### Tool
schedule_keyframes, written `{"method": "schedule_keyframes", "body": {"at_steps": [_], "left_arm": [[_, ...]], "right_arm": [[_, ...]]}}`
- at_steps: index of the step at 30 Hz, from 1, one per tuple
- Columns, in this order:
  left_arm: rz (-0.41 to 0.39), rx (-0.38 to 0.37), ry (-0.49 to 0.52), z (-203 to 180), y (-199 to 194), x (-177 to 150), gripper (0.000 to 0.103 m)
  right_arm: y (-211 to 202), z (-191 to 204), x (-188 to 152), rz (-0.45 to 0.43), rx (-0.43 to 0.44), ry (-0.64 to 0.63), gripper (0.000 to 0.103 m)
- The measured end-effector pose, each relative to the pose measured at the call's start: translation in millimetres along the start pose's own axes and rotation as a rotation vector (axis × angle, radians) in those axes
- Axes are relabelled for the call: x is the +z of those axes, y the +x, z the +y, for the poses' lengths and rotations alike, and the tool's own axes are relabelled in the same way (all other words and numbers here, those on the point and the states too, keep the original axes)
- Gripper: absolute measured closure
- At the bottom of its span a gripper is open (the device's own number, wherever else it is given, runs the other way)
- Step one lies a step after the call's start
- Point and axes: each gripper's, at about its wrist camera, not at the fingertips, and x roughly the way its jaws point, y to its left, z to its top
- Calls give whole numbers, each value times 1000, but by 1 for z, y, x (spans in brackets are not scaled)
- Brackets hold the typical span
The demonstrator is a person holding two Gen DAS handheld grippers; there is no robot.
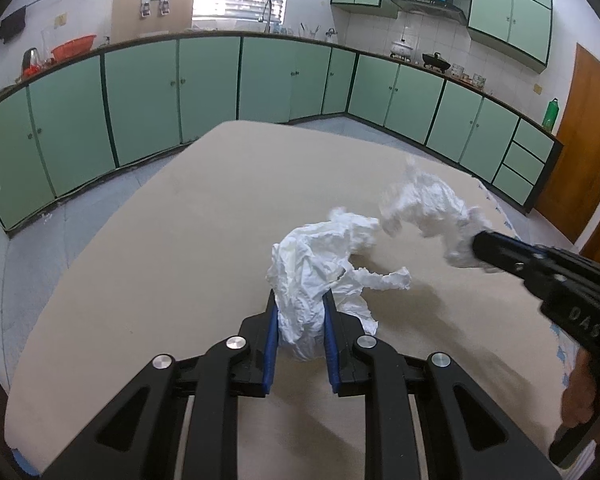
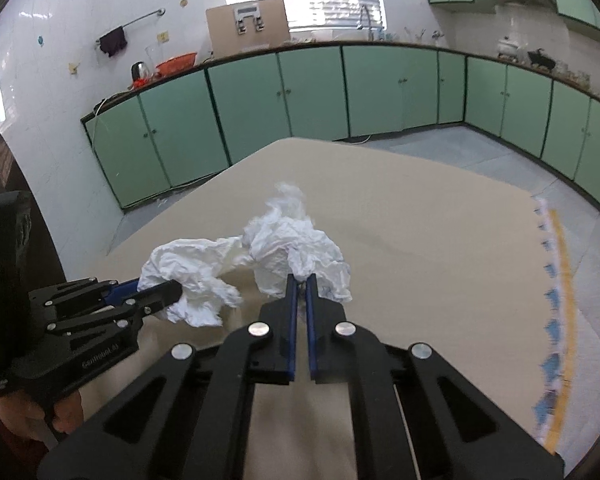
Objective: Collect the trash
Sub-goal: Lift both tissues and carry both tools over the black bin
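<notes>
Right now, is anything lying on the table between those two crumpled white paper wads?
Nothing: in the left wrist view only bare beige tabletop shows between the wad in the left tongs and the wad in the right tongs.

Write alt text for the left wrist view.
The left hand-held gripper clamps a crumpled white tissue over a beige table. At right, the right hand-held gripper holds a second crumpled tissue just above the table. Green kitchen cabinets line the walls behind.
</notes>
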Motion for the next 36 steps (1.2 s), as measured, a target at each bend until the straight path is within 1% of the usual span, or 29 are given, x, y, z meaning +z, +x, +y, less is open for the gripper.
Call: {"method": "schedule_keyframes", "body": {"at_steps": [5,10,20,27,36], "left_arm": [[-29,-15,13,-12,-16,3,83],[-59,-45,39,-28,-35,6,83],[-117,-108,98,-84,-78,9,83],[-150,-153,123,-123,-103,5,83],[-174,-222,170,-175,-126,-9,83]], "right_arm": [[-30,-13,-2,-29,-36,4,100],[-67,-23,-6,-68,-69,14,100],[-136,-39,-23,-131,-127,49,100],[-178,-50,-47,-156,-170,77,100],[-233,-72,-83,-186,-254,132,100]]}}
